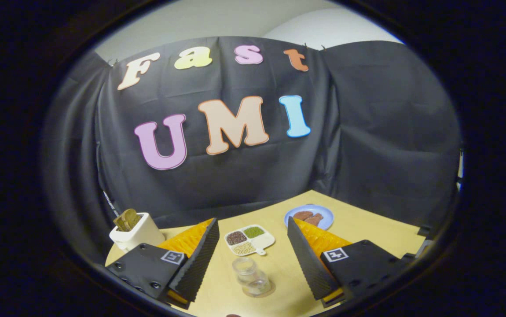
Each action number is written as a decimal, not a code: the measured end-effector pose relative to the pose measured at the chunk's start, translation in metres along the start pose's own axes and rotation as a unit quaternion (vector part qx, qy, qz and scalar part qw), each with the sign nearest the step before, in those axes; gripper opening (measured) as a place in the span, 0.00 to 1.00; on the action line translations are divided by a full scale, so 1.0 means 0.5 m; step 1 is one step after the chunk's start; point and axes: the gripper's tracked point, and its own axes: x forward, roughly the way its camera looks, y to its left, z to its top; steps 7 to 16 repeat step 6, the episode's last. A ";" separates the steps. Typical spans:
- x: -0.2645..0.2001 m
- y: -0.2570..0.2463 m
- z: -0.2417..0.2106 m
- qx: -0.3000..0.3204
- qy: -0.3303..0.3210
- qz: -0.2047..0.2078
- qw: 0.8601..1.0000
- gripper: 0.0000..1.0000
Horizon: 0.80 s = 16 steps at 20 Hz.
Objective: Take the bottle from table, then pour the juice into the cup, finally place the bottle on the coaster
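Note:
My gripper is open, its two fingers spread wide above the wooden table with nothing between them. A clear empty cup stands on the table between the fingers, low and close in, on what looks like a thin round coaster. A small dark edge of something peeks up at the near table edge below the cup; I cannot tell what it is.
A white divided dish with grains and beans lies just beyond the cup. A blue plate with brown food sits farther back on the right. A white square pot with a plant stands left of the left finger.

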 end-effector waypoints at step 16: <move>-0.049 -0.046 0.081 0.010 -0.032 -0.007 0.999 0.98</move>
